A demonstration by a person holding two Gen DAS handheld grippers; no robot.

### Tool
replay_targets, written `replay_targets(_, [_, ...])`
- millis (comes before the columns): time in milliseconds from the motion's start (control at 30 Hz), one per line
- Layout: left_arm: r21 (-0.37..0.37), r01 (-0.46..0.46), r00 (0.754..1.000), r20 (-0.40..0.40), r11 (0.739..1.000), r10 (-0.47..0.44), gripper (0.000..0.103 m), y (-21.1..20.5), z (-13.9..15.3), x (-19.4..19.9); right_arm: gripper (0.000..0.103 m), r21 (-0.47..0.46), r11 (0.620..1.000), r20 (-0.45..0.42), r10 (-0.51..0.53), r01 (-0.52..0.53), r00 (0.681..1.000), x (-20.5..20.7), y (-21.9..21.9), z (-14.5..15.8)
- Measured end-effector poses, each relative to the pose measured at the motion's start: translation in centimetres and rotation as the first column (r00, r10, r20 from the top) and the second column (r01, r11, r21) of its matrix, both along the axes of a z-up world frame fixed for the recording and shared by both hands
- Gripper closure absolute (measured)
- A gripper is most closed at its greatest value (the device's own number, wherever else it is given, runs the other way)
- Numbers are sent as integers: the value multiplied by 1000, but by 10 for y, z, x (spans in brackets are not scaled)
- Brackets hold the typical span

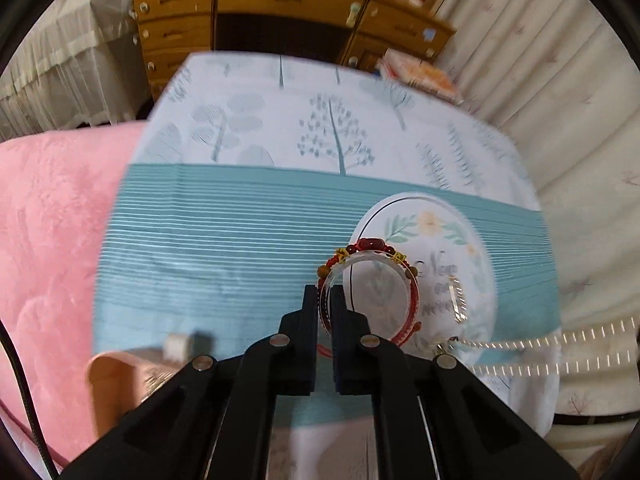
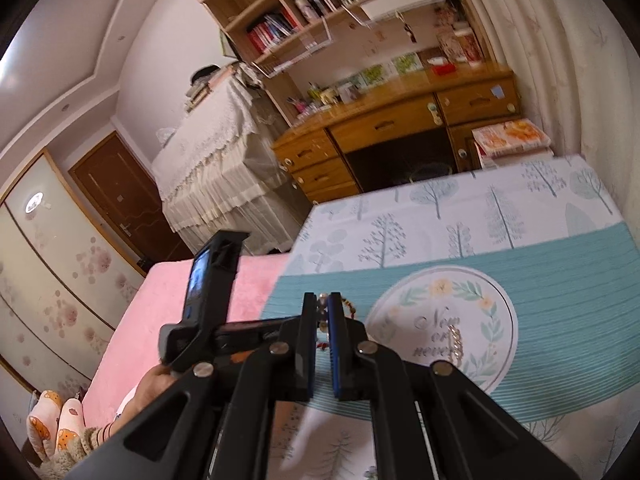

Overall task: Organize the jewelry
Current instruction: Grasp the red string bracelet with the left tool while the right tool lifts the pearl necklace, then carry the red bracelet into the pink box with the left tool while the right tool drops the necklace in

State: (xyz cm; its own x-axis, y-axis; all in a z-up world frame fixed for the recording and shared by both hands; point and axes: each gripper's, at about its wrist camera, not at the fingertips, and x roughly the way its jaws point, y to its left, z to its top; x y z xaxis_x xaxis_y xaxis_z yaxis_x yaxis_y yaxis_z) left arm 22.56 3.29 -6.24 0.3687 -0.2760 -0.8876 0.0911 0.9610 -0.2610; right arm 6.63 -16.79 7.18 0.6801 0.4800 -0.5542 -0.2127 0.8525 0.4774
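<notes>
— What's under you?
— A tree-print tablecloth point(image 1: 248, 216). Your left gripper point(image 1: 325, 300) pinches the clear bangle point(image 1: 372, 258) and red beaded bracelet point(image 1: 370, 245), rings standing upright, at the round dish point(image 1: 480, 280)'s left rim.
— And the right?
— Your right gripper point(image 2: 323, 308) is closed on a bead strand point(image 2: 322, 312); the dish lies right of it, gold chain point(image 2: 456, 342) inside.

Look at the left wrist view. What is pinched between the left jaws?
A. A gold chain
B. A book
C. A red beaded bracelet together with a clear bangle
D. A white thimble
C: the left gripper is shut on the red bracelet and the clear bangle, whose loops stand out over the round plate; the chain lies apart on that plate.
</notes>
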Motion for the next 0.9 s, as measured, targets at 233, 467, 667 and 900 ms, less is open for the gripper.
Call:
replay_targets(233, [-4,-28,994,104,1000,29,100,55,51,-58,98,15,998,113,51,-53,992,-20,29,44])
replay_targets(467, [20,-94,989,115,995,91,100,109,48,-113,98,31,992,158,118,-124,980,-26,72,62])
replay_targets(667, [46,-155,984,94,987,151,99,138,19,-142,98,28,981,117,188,-192,975,-21,111,51])
replay_targets(900, [61,-148,989,37,987,146,99,143,-19,-151,98,3,969,83,248,-249,965,-23,148,38])
